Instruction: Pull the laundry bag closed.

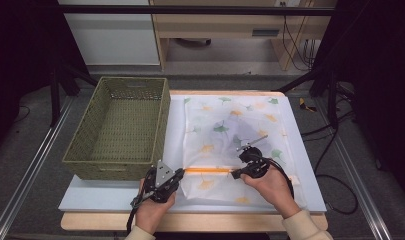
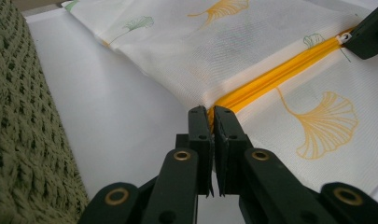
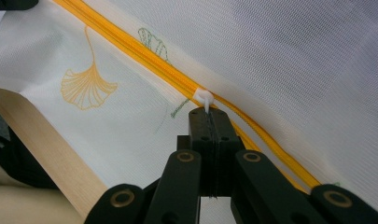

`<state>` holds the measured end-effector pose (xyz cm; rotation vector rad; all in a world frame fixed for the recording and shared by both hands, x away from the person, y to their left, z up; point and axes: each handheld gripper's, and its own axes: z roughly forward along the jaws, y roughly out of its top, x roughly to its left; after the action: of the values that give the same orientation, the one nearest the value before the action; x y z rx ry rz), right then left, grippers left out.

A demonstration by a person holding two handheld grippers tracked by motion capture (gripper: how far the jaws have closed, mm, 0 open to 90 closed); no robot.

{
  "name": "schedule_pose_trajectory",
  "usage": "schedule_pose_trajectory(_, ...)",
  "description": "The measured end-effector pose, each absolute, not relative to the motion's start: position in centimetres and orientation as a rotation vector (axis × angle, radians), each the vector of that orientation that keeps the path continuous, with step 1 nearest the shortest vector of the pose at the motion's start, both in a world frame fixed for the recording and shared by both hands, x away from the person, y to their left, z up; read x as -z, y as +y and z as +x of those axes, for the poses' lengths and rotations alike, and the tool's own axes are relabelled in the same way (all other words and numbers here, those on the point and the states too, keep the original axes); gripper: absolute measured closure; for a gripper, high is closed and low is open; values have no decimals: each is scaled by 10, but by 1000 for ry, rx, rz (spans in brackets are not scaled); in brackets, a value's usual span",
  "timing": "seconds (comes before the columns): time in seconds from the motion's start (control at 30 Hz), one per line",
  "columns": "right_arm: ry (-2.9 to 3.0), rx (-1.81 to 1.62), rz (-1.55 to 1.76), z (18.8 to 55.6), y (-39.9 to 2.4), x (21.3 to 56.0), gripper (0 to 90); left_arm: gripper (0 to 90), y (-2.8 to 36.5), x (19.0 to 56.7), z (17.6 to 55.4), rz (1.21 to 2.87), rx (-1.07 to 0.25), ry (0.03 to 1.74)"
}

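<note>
A white mesh bag (image 1: pixel 235 125) printed with ginkgo leaves lies flat on the white table (image 1: pixel 300 165). Its yellow zipper (image 1: pixel 207 170) runs across the near part of the bag. My left gripper (image 1: pixel 181 171) is shut on the bag's edge at the zipper's left end (image 2: pixel 211 112). At the zipper's other end, my right gripper (image 1: pixel 235 174) is shut on the small white zipper pull (image 3: pixel 204 98), its tips (image 3: pixel 208 113) just behind the slider. In the left gripper view the right gripper (image 2: pixel 371 30) sits at the top right, on the zipper line (image 2: pixel 275 77).
A green woven basket (image 1: pixel 120 125) with nothing in it stands on the table's left, close beside the left gripper (image 2: pixel 18 116). The table's wooden front edge (image 3: pixel 42 144) runs just below the bag. Black frame posts and cables stand around the table.
</note>
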<state>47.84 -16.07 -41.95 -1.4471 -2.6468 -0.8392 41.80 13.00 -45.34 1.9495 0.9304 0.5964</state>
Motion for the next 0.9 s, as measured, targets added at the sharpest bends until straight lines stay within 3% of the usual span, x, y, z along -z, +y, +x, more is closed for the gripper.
schedule_pose_trajectory(0.9,-2603,807,-1527,476,-195,423,900,862,131,453,419,1946,-597,938)
